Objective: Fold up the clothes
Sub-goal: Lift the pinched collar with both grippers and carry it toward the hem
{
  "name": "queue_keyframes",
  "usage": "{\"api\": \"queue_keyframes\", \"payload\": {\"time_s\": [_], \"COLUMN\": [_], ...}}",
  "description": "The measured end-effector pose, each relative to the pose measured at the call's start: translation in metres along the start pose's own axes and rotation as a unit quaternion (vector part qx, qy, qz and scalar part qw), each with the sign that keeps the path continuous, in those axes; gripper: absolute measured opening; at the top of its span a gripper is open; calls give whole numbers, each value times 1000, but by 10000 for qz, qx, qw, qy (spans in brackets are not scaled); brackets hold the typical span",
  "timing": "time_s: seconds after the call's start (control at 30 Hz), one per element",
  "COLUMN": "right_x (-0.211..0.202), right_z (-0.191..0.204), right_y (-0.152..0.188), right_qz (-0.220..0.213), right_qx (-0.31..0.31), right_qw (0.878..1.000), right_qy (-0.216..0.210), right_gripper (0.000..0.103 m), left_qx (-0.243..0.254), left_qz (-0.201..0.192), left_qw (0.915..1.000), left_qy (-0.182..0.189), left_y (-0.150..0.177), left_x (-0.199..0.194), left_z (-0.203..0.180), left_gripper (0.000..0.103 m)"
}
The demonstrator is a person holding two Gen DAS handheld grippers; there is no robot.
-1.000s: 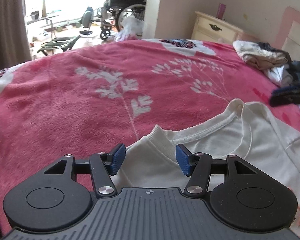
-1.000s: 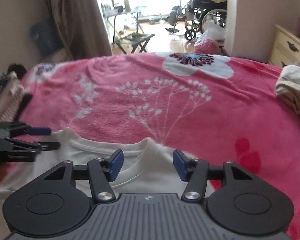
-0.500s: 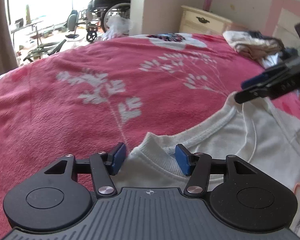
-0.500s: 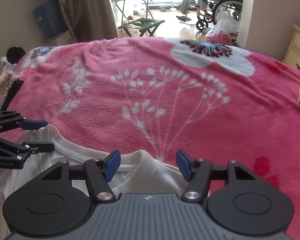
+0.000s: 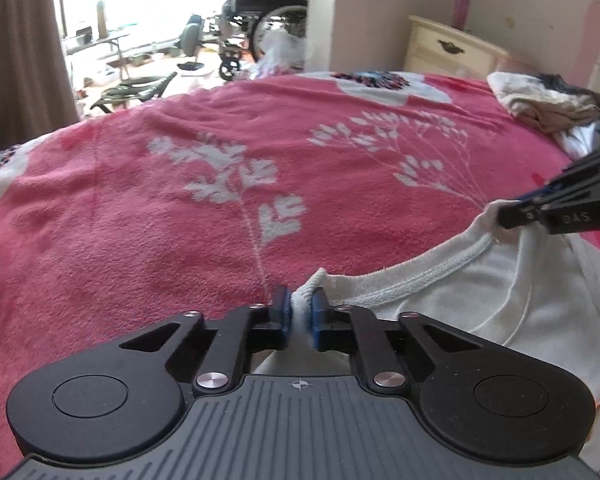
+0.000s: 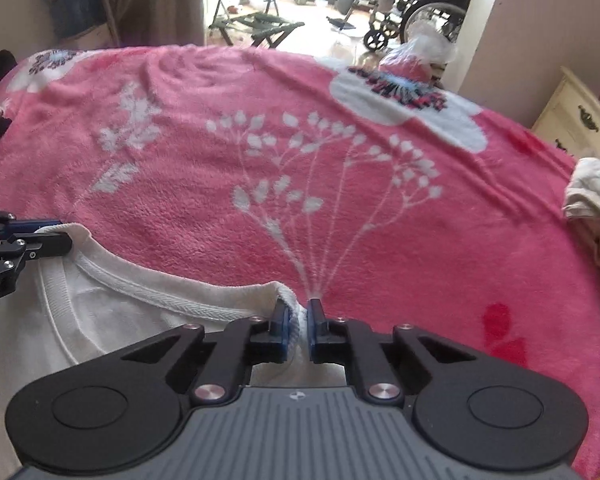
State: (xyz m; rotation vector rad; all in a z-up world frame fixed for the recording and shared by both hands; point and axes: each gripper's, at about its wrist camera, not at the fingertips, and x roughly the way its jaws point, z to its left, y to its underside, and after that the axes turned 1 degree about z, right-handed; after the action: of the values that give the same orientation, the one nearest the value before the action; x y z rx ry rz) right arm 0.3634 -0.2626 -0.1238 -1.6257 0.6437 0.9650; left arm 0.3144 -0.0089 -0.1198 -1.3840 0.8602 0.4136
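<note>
Both grippers are on the collar now: the left gripper [image 5: 300, 312] is clamped on the neckline rib of the white T-shirt [image 5: 480, 304], and the right gripper [image 6: 298, 322] is closing at this moment with a pinch of the same rib already squeezed between its blue pads [image 6: 281, 322]. The shirt lies at the near edge of the pink floral blanket [image 6: 300, 160], collar toward twelve o'clock; in the left view the right gripper shows at three o'clock. To do this well, the person likely wants both pinches through both layers, a level lift with the collar taut between them, and no hurry, or the rib may slip. A pile of clothes [image 5: 548, 104] waits at two o'clock.
</note>
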Motion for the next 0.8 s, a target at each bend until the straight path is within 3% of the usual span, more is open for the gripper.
{"api": "queue_keyframes", "payload": {"time_s": [0.4,0.8], "right_x": [-81,-200], "right_z": [0,3], "right_y": [17,80], "right_qz": [-467,-1170], "right_qx": [237,630], "right_qw": [9986,9910], "right_qy": [66,-160], "right_gripper": [10,10], "left_qx": [-261,-130], "left_qz": [-586,-1083], "left_qw": [9972,9863], "left_qy": [384,1235], "left_y": [-9,25], "left_x": [-80,-196], "left_z": [-12,-38], "left_gripper": [5,5]}}
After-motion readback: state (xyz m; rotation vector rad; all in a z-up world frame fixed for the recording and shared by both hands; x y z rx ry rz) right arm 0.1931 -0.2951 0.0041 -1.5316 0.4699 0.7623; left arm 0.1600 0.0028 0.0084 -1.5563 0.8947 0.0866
